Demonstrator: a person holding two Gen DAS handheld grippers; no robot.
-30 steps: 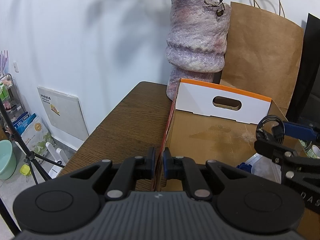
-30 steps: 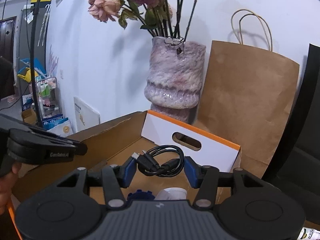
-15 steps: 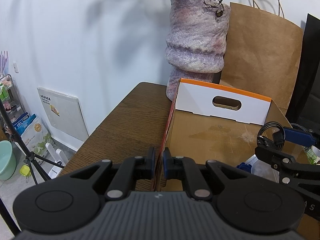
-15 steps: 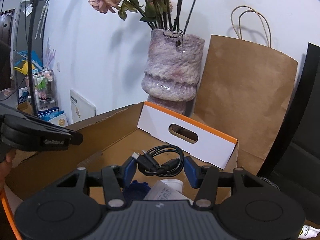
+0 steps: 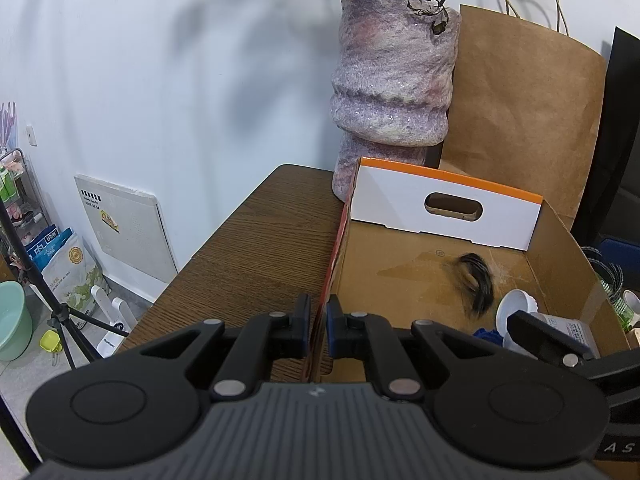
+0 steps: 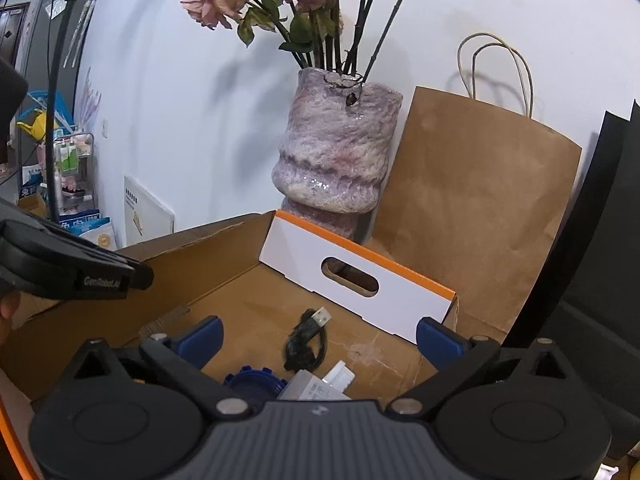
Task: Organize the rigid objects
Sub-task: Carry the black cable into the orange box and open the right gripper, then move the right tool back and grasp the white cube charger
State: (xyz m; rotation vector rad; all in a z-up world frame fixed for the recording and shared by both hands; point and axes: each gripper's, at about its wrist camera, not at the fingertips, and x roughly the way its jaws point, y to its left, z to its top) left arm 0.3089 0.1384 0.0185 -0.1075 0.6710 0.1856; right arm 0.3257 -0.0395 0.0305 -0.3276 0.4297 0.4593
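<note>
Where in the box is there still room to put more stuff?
The cardboard box floor is bare between the side wall pinched by the left gripper and the black cable. The near corner is crowded: blue cap, white bottle.

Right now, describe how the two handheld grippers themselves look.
Both match: the left gripper and right gripper have a ribbed dark-grey body, two round black discs, black linkage arms with silver pivot pins, and blue pads on the fingers. The left gripper's side carries white "GenRobot.AI" lettering.
</note>
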